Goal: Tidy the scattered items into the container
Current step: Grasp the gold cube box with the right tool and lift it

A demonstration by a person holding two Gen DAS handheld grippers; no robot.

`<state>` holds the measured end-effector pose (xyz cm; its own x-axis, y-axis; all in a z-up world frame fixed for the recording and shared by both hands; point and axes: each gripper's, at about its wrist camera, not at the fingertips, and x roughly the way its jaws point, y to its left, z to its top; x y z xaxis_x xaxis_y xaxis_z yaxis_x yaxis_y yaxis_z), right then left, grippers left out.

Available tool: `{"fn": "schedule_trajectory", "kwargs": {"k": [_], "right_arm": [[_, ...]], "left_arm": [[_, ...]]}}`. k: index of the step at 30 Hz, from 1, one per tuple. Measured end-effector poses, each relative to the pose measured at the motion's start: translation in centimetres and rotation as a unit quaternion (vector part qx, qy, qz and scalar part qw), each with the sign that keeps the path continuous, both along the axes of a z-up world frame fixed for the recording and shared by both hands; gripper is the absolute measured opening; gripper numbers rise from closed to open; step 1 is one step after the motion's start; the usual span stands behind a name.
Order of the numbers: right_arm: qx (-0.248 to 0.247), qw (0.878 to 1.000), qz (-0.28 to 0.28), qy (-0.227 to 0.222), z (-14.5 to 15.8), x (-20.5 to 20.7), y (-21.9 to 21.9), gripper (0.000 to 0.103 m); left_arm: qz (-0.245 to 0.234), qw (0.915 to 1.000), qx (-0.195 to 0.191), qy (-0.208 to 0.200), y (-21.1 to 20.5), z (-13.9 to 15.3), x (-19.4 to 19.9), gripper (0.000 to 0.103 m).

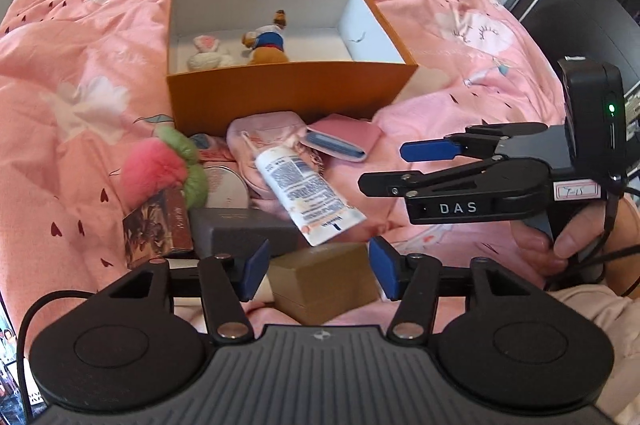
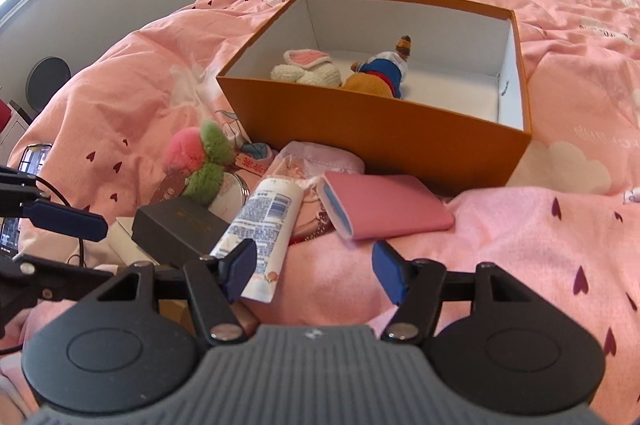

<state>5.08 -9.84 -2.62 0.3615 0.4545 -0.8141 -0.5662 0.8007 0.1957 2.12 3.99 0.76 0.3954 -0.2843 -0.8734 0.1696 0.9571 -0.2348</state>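
Observation:
An orange box (image 1: 288, 97) (image 2: 380, 141), white inside, stands open on the bed. It holds a crochet rabbit (image 1: 206, 55) and a doll (image 1: 268, 45) in blue and yellow. In front of it lie a white tube (image 1: 304, 193) (image 2: 260, 225), a pink wallet (image 1: 344, 141) (image 2: 388, 213), a pink-green plush (image 1: 168, 165), a dark grey box (image 1: 240, 233) and a round tin (image 1: 228, 185). My left gripper (image 1: 320, 273) hangs open over a gold box (image 1: 324, 285) that shows between its pads. My right gripper (image 2: 314, 275) (image 1: 400, 167) is open above pink bedding, its left pad beside the tube's end.
A pink printed duvet (image 2: 540, 245) covers the bed. A pink pouch (image 1: 272, 133) lies under the tube, and a patterned small box (image 1: 156, 229) lies at the pile's left. A hand (image 1: 560, 237) holds the right gripper. A phone (image 2: 36, 157) lies at the bed's left edge.

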Motion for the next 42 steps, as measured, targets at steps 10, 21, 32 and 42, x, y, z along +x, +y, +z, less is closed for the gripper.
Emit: {"fn": "schedule_trajectory", "kwargs": {"k": [10,21,32,42], "right_arm": [[0.018,0.997,0.075,0.023,1.9,-2.7,1.1,0.075],[0.005,0.991,0.115,0.065,1.4,-3.3,5.0,0.083],[-0.02,0.986,0.112,0.12,-0.5,-2.5,7.9,0.085],[-0.019,0.982,0.09,0.163,-1.9,-1.9,6.4,0.084]], "left_arm": [[-0.007,0.9981,0.06,0.013,0.3,0.5,-1.2,0.065],[0.031,0.9941,0.102,0.019,3.3,-0.5,-2.1,0.065],[0.062,0.986,0.149,0.042,4.8,-3.7,-1.0,0.065],[0.056,0.9866,0.148,0.04,4.2,-4.0,-0.8,0.065]]}}
